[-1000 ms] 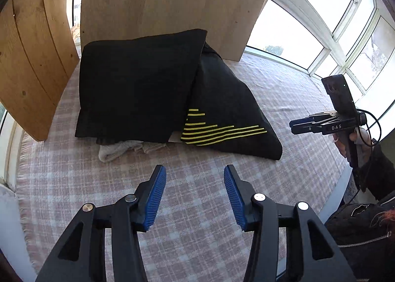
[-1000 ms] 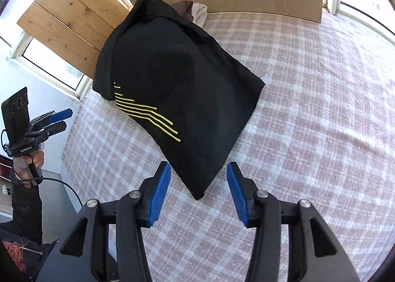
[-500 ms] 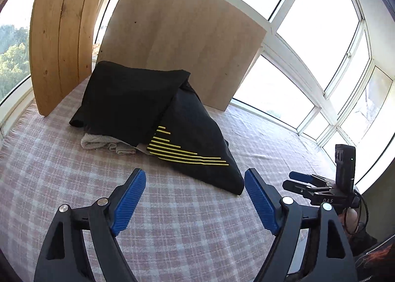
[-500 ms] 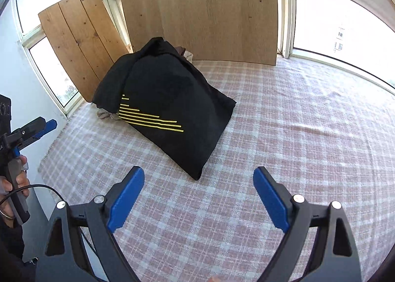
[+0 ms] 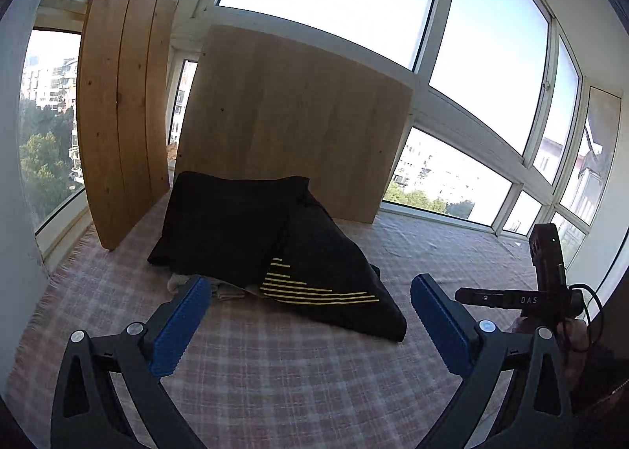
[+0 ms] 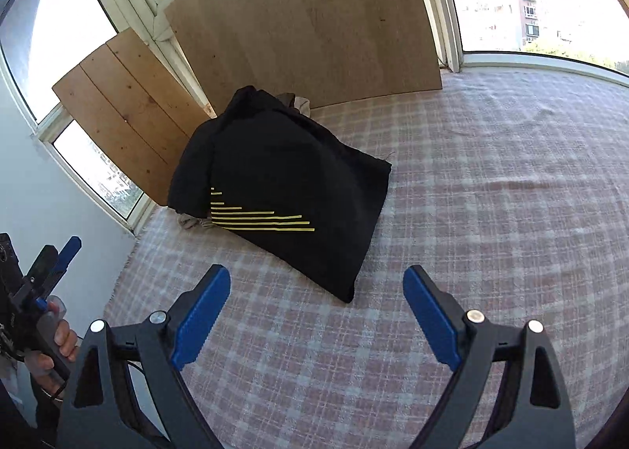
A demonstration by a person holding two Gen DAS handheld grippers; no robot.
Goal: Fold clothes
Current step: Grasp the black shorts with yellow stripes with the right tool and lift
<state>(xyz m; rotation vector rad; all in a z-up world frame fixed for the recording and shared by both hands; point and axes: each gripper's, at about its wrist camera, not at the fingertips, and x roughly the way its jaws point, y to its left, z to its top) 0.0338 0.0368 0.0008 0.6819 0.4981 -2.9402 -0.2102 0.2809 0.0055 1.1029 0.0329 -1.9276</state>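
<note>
Clothes (image 6: 283,189) lie stacked at the blanket's (image 6: 491,213) far corner, apparently set aside, while both grippers (image 5: 310,311) (image 6: 316,311), jaws just spread, hold nothing.

Only readable text: white letters "DAS" on the side of the black handheld right gripper (image 5: 468,293), seen in the left wrist view just right of the right-hand blue jaw pad. The black folded garment with yellow stripes (image 5: 314,264), ahead of and between the jaws, carries only a stepped set of yellow lines, no letters or numbers. Right wrist view: nothing legible on any surface there.
</note>
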